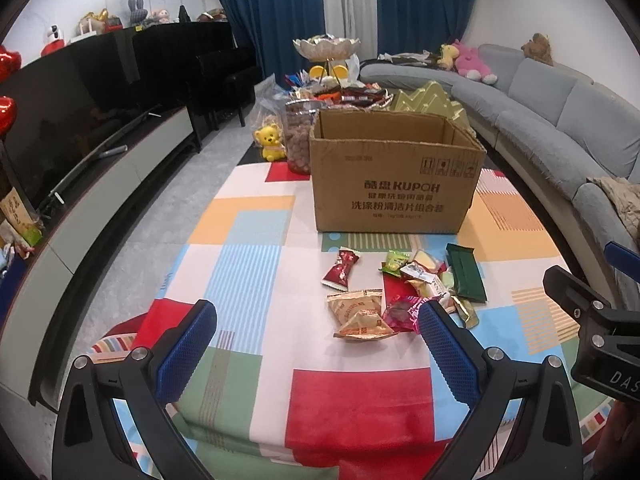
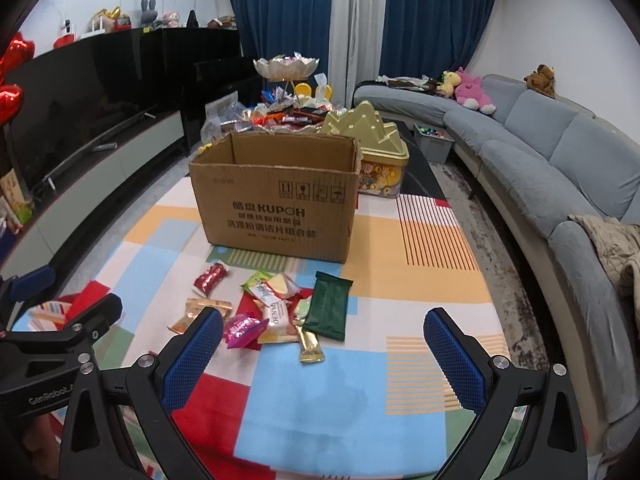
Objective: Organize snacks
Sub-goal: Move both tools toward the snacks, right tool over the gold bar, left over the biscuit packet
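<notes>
An open brown cardboard box (image 1: 394, 184) (image 2: 276, 204) stands on a table with a colourful patchwork cloth (image 1: 248, 264) (image 2: 340, 392). In front of it lie several loose snack packets: a red one (image 1: 340, 269) (image 2: 210, 277), a dark green one (image 1: 466, 272) (image 2: 327, 306), a pink one (image 1: 402, 314) (image 2: 242, 330), tan ones (image 1: 358, 314) (image 2: 202, 312) and a gold one (image 2: 311, 346). My left gripper (image 1: 316, 334) is open and empty, above the cloth just short of the packets. My right gripper (image 2: 324, 340) is open and empty, also just short of them.
Behind the box are a heap of snacks with a tiered dish (image 1: 326, 50) (image 2: 286, 66), a jar of nuts (image 1: 298, 140), a yellow bear figure (image 1: 270, 142) and a gold tin (image 2: 378, 152). A TV unit (image 1: 100, 168) runs left; a grey sofa (image 2: 560, 168) runs right.
</notes>
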